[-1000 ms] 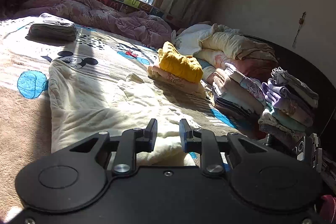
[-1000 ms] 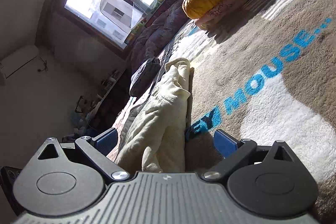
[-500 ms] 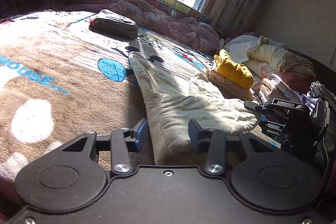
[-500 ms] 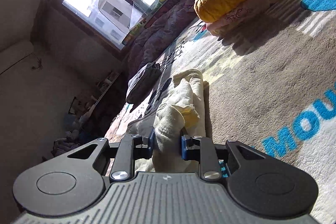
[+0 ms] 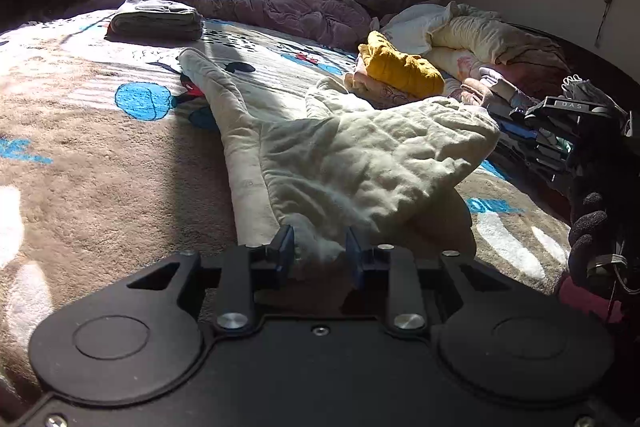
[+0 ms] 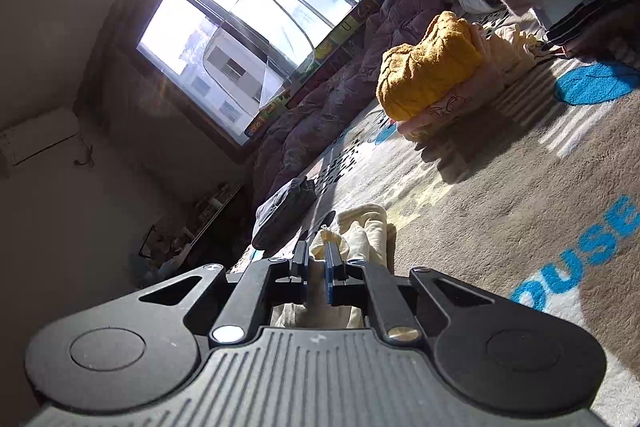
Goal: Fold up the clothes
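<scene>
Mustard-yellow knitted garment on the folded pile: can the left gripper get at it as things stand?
Probably not right away. The left gripper is closed on the cream quilted garment, whose raised fold lies between it and the mustard-yellow knitted garment. It would have to let go first.

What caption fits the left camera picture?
Left tool pinching a cream garment on the cartoon blanket.

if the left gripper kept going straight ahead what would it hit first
The cream garment. The left gripper already has a fold of it between its fingers, and the raised bulk lies right ahead. The yellow sweater sits farther back, slightly right.
</scene>
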A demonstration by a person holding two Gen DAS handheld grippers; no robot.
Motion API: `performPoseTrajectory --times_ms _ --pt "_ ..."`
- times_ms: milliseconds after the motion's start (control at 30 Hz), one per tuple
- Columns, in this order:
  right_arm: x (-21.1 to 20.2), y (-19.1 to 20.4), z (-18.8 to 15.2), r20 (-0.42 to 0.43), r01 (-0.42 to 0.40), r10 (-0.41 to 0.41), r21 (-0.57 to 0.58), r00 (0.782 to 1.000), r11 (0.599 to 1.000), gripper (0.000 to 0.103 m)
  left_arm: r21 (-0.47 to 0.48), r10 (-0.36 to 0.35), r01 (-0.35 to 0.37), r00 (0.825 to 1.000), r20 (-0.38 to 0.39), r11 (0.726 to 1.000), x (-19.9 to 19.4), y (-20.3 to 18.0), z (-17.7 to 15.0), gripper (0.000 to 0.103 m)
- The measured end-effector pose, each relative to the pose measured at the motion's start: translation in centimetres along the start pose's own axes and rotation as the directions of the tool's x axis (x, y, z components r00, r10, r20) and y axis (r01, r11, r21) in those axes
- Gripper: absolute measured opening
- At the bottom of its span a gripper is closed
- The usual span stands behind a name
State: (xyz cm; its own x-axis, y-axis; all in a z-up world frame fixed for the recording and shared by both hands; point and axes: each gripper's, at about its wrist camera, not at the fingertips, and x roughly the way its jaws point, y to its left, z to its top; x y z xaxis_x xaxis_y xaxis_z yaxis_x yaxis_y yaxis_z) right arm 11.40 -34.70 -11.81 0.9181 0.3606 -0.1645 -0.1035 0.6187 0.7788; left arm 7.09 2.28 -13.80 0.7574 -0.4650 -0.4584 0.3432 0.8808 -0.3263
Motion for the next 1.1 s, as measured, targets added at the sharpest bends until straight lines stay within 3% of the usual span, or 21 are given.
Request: performPoseTrajectory --times_ms 100,133,167,200,233,267,333,533,600,633,667,700,733,833,967,1100 --pt "-0.1 -1.9 -0.2 -0.026 0.038 -0.036 0.070 0.999 0.997 0.013 -0.092 0.012 -0.006 0.998 0.065 0.996 -1.4 1.5 0.5 0.026" --pt "-0.2 -2.0 -0.5 -0.027 0.060 -0.058 0.067 0.998 0.996 0.024 -0.136 0.017 -0.004 0.996 0.092 0.991 -1.8 2.3 0.7 0.026" --pt "-0.2 -2.1 -0.8 -0.028 0.082 -0.081 0.064 0.996 0.995 0.048 -0.201 0.038 -0.013 0.992 0.118 0.980 -2.3 3.3 0.8 0.026" --pt "-0.4 -2.3 -1.2 -0.030 0.096 -0.094 0.080 0.995 0.992 0.064 -0.274 0.050 -0.011 0.989 0.138 0.962 -2.7 4.6 0.9 0.026" --pt "-0.3 -2.3 -1.7 -0.034 0.097 -0.094 0.092 0.995 0.991 0.089 -0.316 0.057 -0.008 0.988 0.146 0.949 -2.9 5.4 0.9 0.026" --pt "-0.3 -2.3 -2.2 -0.037 0.097 -0.094 0.104 0.995 0.990 0.092 -0.354 0.064 -0.006 0.986 0.153 0.935 -3.1 6.0 0.8 0.026" --pt "-0.1 -2.2 -3.2 -0.058 0.102 -0.096 0.117 0.994 0.988 0.092 -0.429 0.078 0.000 0.983 0.164 0.903 -3.4 7.4 0.6 0.026" --pt "2.2 -1.5 -5.3 -0.149 0.116 -0.099 0.107 0.984 0.987 0.092 -0.376 0.057 -0.005 0.990 0.129 0.927 -2.3 6.2 0.5 0.026" --pt "3.3 -1.5 -5.2 -0.155 0.110 -0.090 0.121 0.984 0.987 0.085 -0.356 0.051 -0.006 0.992 0.116 0.934 -1.9 5.8 0.4 0.026" --pt "3.9 -1.6 -5.1 -0.160 0.102 -0.079 0.136 0.984 0.986 0.065 -0.346 0.047 -0.006 0.993 0.110 0.938 -1.8 5.6 0.4 0.026" --pt "4.3 -1.2 -4.8 -0.158 0.080 -0.060 0.124 0.986 0.989 0.032 -0.336 0.044 -0.007 0.994 0.104 0.942 -1.6 5.4 0.3 0.026" --pt "4.6 -0.9 -4.5 -0.156 0.059 -0.041 0.112 0.987 0.992 0.017 -0.326 0.041 -0.007 0.994 0.097 0.945 -1.4 5.2 0.3 0.026" --pt "5.0 -0.4 -4.2 -0.154 0.037 -0.022 0.100 0.988 0.994 0.013 -0.316 0.038 -0.007 0.995 0.091 0.949 -1.2 5.0 0.3 0.026" --pt "4.1 2.7 -3.1 -0.110 -0.065 0.068 0.029 0.992 0.997 0.011 -0.300 0.032 -0.004 0.995 0.089 0.954 -1.0 4.7 0.3 0.026" --pt "3.0 3.3 -2.6 -0.100 -0.051 0.046 -0.042 0.994 0.998 0.011 -0.314 0.045 -0.008 0.993 0.113 0.949 -1.2 5.0 0.6 0.026" --pt "1.3 1.2 -3.1 -0.079 -0.012 0.014 0.022 0.997 1.000 0.011 -0.293 0.044 0.000 0.989 0.144 0.956 -1.5 4.6 1.2 0.026"
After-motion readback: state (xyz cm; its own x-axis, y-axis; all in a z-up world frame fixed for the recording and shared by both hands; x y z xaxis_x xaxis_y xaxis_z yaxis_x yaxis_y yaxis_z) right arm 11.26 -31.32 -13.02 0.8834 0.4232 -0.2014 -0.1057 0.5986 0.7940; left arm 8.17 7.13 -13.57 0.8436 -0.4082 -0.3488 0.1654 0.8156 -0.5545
